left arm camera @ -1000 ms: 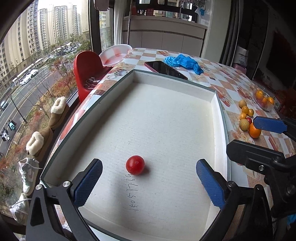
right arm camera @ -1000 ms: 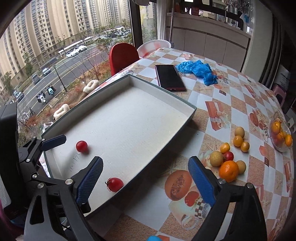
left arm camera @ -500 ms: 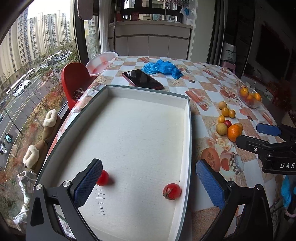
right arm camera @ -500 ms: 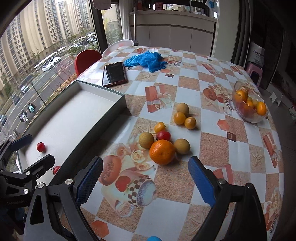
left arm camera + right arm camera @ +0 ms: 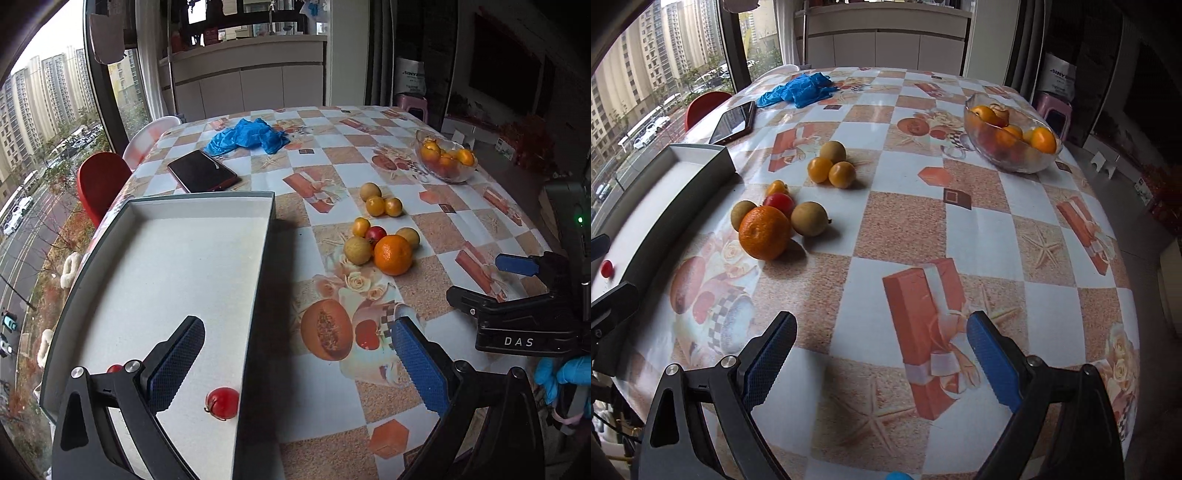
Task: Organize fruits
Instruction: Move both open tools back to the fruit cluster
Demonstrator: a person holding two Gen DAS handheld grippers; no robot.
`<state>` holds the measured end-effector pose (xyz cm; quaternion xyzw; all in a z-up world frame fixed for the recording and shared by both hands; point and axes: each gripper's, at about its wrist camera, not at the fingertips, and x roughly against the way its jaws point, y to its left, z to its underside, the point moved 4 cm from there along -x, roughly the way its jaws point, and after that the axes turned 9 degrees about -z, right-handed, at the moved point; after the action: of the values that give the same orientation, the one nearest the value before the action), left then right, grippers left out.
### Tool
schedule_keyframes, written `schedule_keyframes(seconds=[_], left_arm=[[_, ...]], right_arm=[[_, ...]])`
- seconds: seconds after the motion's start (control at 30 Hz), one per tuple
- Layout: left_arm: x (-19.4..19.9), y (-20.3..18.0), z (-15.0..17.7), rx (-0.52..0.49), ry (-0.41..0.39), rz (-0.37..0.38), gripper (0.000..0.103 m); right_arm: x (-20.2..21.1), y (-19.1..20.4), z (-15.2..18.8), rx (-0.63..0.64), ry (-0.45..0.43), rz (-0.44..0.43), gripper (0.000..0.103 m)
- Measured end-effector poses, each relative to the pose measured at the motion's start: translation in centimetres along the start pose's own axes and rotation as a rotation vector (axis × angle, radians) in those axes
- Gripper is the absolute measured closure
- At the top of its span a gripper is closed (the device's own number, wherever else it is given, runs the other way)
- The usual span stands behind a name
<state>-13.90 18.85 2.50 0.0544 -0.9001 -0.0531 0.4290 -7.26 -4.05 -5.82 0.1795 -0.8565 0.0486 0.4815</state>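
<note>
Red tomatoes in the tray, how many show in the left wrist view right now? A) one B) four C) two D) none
C: in the left wrist view one red tomato lies near the tray's right wall, and a second one peeks out behind the left gripper's finger; both grippers are open and empty.

Left gripper [image 5: 295,363] and right gripper [image 5: 881,354] both gape wide, apparently empty.
</note>
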Motion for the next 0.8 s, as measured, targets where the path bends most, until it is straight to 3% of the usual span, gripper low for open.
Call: schedule_keyframes(seconds=[0.13, 0.2, 0.37, 0.57, 0.63, 0.7, 0.8], left_arm=[[-1.3, -2.4, -0.7, -0.029, 0.035, 0.023, 0.001], [-2.0, -3.3, -1.2, -0.030, 0.050, 0.041, 0.001], [-2.9, -5.4, -2.6, -0.025, 0.068, 0.079, 0.001], [-5.4, -6.9, -3.1, 0.031, 0.166, 0.109, 0.002], [-6.3, -7.2, -3.3, 0.060, 0.202, 0.119, 0.019], [-7.3, -7.4, -3.5, 0.092, 0.237, 0.118, 0.020], [-7.9, -7.7, -3.8, 0.109, 0.233, 0.079, 0.030]], right_arm=[[-0.2, -2.3, 1.2, -0.047, 0.006, 0.003, 0.008], [-0.1, -2.9, 1.7, -0.067, -0.009, -0.011, 0.001], [0.2, -2.7, 2.5, -0.032, -0.098, -0.002, 0.000], [0.2, -2.6, 2.3, -0.030, -0.103, -0.010, 0.000], [0.2, -2.7, 2.4, -0.030, -0.104, -0.010, 0.000], [0.2, -2.7, 2.4, -0.030, -0.104, -0.010, 0.000], [0.2, -2.6, 2.4, -0.030, -0.105, -0.012, 0.000]])
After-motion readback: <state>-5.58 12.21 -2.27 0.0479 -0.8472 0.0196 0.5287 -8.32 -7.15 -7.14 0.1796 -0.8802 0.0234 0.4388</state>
